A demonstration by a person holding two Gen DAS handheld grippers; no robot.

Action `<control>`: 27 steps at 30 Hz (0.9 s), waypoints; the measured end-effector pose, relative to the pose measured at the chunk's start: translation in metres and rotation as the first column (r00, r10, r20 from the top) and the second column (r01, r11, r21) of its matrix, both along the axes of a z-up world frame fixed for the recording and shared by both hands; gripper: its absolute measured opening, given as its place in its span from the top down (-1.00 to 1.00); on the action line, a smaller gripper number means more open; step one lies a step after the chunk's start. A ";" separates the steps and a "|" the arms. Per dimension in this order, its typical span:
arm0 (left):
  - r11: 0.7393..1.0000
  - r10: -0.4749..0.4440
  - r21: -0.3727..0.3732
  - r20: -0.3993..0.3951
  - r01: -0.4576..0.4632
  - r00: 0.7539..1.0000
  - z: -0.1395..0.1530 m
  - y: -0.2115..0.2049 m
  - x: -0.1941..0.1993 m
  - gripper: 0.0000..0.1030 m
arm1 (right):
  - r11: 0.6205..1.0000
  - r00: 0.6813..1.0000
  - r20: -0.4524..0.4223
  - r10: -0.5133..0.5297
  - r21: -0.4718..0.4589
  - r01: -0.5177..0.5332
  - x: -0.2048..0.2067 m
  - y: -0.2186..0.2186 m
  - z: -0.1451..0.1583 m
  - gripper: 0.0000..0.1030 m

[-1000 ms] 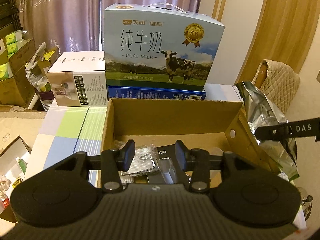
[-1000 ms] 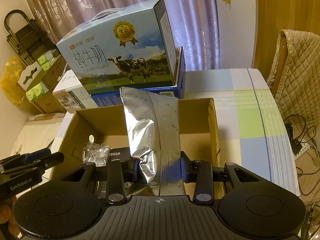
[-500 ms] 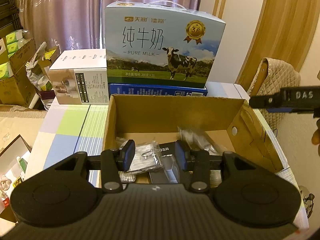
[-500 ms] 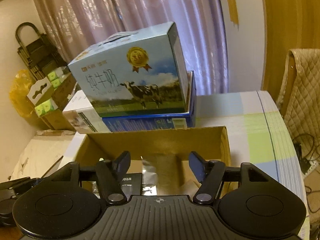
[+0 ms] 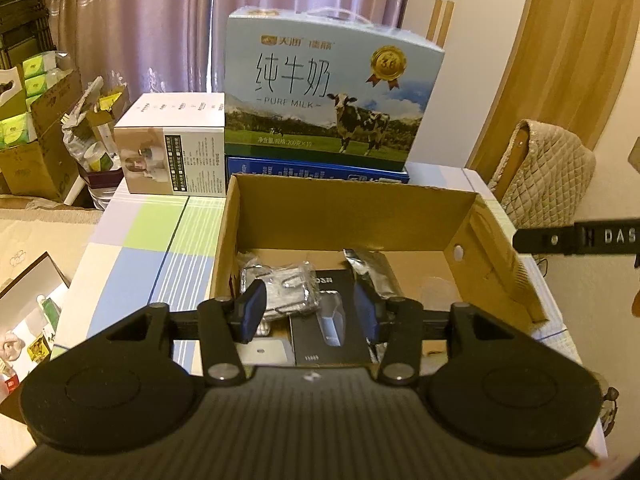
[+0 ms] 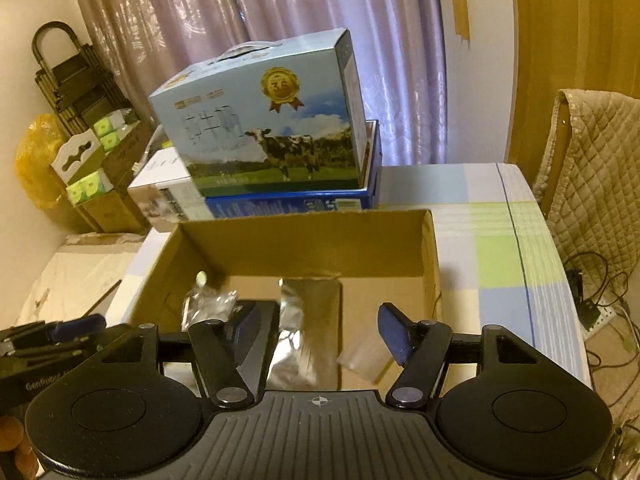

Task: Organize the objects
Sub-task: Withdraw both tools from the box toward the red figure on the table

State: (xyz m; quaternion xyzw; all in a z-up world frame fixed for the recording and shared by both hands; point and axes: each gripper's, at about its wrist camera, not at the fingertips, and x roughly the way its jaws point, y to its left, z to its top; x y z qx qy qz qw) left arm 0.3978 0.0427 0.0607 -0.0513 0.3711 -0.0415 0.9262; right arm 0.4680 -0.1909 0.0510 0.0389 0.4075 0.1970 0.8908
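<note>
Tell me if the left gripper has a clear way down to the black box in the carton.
Probably yes: the left gripper is open above the black box, nothing covering it.

The open box (image 5: 348, 216) is brown cardboard, dull and a bit rough at its torn edge; the silver pouch (image 6: 308, 320) in it is shiny crinkly foil; the little bag (image 5: 280, 292) beside it is clear, glossy plastic; the flat black pack (image 5: 328, 320) looks smooth; the milk carton (image 5: 332, 92) behind is printed card with a soft shine; the tablecloth (image 6: 500, 256) looks smooth; the chair cover (image 6: 600, 168) is padded, stitched cloth; the curtain (image 5: 132, 28) is thin cloth with a sheen; both grippers are dull black plastic.
</note>
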 end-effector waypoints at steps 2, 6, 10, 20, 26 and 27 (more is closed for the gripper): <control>1.000 -0.003 -0.003 0.006 0.003 1.000 0.005 -0.002 -0.011 0.12 | 1.000 1.000 0.001 -0.001 0.010 0.001 -0.015 -0.004 0.004 -0.21; 1.000 0.003 -0.015 0.013 -0.003 1.000 0.015 -0.005 -0.037 0.01 | 0.999 1.000 0.007 -0.009 0.033 0.009 -0.046 -0.012 0.013 -0.21; 1.000 0.018 -0.009 0.017 -0.018 1.000 0.021 -0.008 -0.068 -0.14 | 0.997 1.000 0.015 -0.020 0.078 0.019 -0.091 -0.022 0.014 -0.21; 0.998 0.058 -0.005 0.009 -0.058 0.998 0.016 -0.018 -0.158 -0.68 | 0.997 0.997 0.022 -0.070 0.045 0.068 -0.196 -0.040 -0.017 -0.21; 0.996 0.090 0.004 -0.002 -0.090 0.996 0.008 -0.026 -0.196 -0.87 | 0.997 0.996 0.033 -0.080 0.018 0.080 -0.237 -0.049 -0.030 -0.21; 0.996 0.089 0.004 -0.006 -0.089 0.996 0.006 -0.027 -0.201 -0.88 | 0.997 0.996 0.037 -0.083 0.004 0.083 -0.242 -0.050 -0.031 -0.21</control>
